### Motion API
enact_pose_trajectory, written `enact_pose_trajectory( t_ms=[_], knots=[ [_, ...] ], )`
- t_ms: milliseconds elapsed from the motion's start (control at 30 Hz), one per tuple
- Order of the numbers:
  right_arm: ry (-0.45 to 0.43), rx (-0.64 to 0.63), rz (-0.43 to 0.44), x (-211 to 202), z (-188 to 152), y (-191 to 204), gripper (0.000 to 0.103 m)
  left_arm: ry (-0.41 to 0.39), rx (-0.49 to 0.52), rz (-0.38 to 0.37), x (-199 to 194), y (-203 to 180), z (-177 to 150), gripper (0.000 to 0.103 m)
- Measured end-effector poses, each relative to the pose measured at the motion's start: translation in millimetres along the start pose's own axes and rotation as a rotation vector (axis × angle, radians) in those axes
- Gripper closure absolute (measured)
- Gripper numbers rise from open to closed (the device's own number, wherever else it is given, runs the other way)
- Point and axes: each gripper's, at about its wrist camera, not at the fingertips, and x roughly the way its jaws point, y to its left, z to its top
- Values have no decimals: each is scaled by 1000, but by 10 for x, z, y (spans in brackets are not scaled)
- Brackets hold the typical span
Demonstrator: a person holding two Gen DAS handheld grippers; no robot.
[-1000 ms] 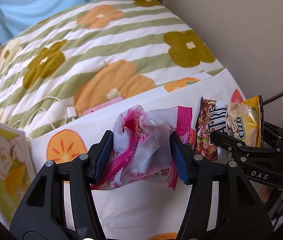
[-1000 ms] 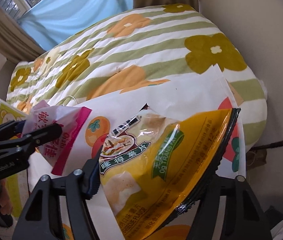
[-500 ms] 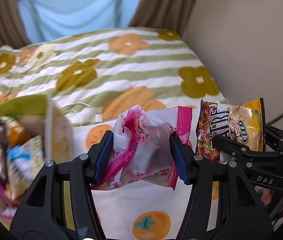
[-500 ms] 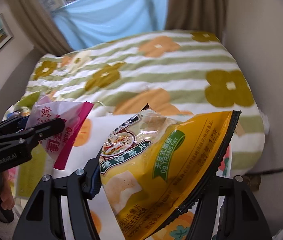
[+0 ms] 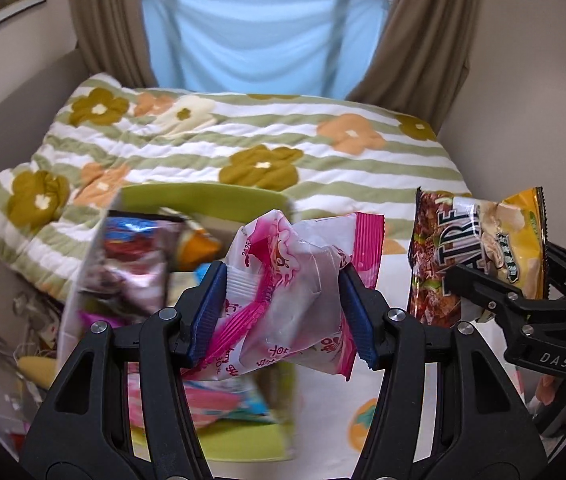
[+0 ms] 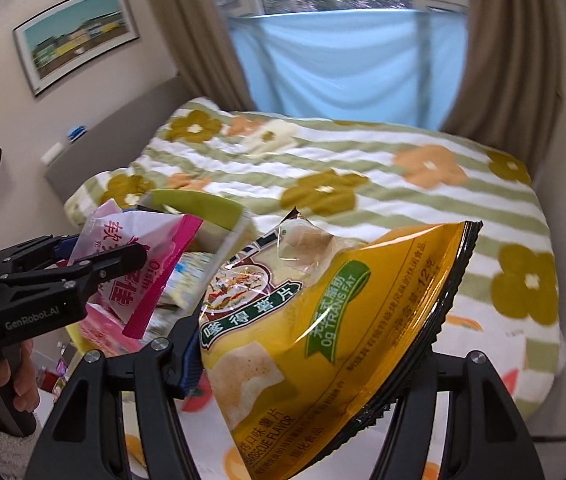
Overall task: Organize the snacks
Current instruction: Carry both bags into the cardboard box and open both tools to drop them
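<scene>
My left gripper is shut on a crumpled pink and white snack packet, its blue pads pressing both sides. The same packet shows at the left of the right wrist view, in the left gripper. My right gripper is shut on a yellow chip bag, which fills the space between its fingers. In the left wrist view that chip bag hangs at the right in the right gripper. A green-rimmed box holding several snack packs sits below and left of both packets.
A bed with a green-striped flowered quilt lies ahead, a white cloth with orange fruit prints spread at its near end. Curtains and a blue sheet hang behind. A hand holds the left gripper's handle. Clutter lies low left.
Both grippers have risen and rolled with their packets still held. The snack box has come into view from the left and now lies below the left gripper; window and curtains now show.
</scene>
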Motion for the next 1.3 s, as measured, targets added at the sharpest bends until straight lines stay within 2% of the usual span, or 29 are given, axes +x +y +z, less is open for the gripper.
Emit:
enact_pose_trajectory(
  t_ms=[267,500,567,600,633,667,700,900,1300],
  knots=[
    [-16,12,-34,199,191,604,42,76,51,-39,92,641,-90,50],
    [-16,59,-107,437,330,943,42,132,112,-140,268,973,-190,50],
    [-20,74,-137,478,357,999,42,134,132,-171,299,1031,-191,44],
    [-23,78,-154,486,366,1026,42,136,139,-184,309,1052,-192,34],
    [-26,83,-173,499,380,1054,42,134,146,-192,310,1077,-191,14],
    [-28,89,-191,510,394,1077,42,124,148,-189,296,1100,-188,4],
    [-29,94,-200,517,399,1087,42,106,148,-192,272,1128,-180,0],
    [-19,107,-236,569,456,1154,42,88,109,-222,226,1376,-134,0],
    [67,-23,-252,1105,707,1244,42,70,19,-134,256,1756,-46,0]
  ],
)
